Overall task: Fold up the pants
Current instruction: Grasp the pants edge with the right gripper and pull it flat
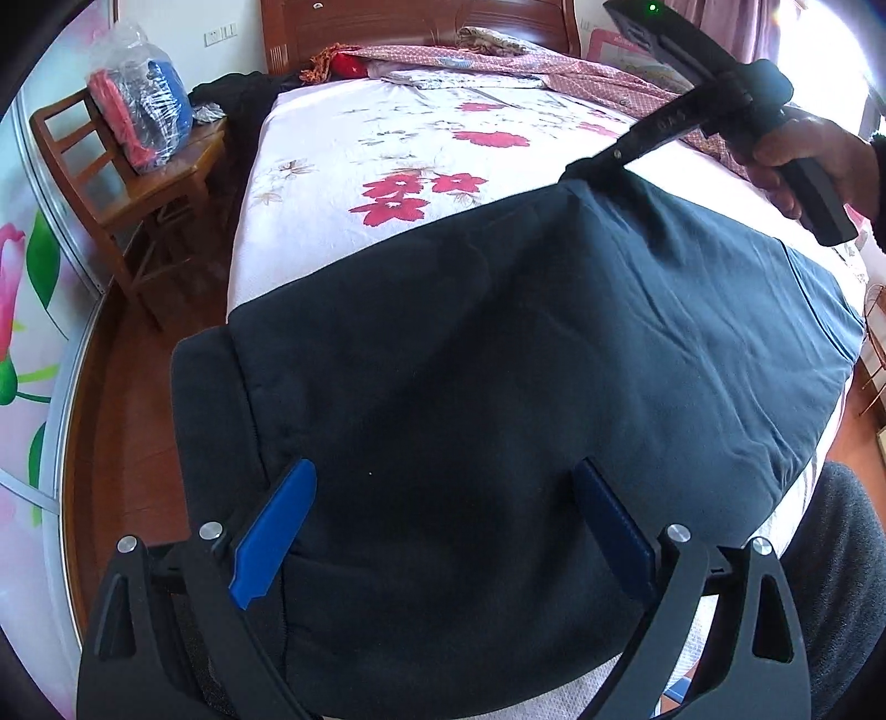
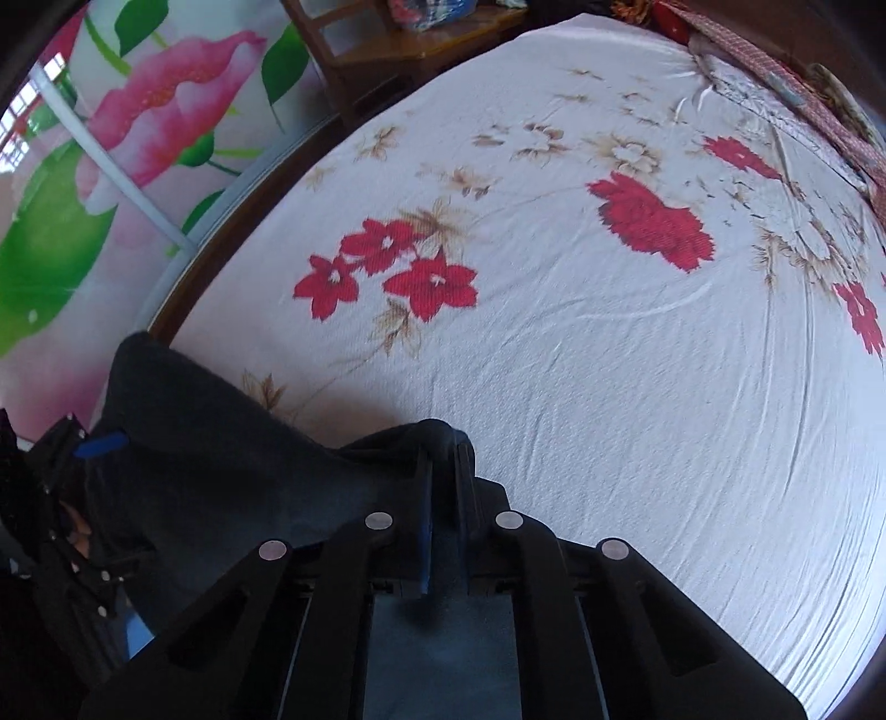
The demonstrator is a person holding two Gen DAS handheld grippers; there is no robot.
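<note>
Dark navy pants lie spread across the near end of the bed, one part hanging over the left edge. My left gripper is open, its blue fingers wide apart over the near part of the pants. My right gripper is shut on the far edge of the pants and lifts it off the sheet. In the right wrist view the right gripper pinches a fold of the pants between its closed fingers, and the left gripper's blue finger shows at far left.
The bed has a white sheet with red flowers and a wooden headboard. Crumpled bedding lies at the head. A wooden chair with a plastic bag stands left of the bed. A floral wall panel lies beyond.
</note>
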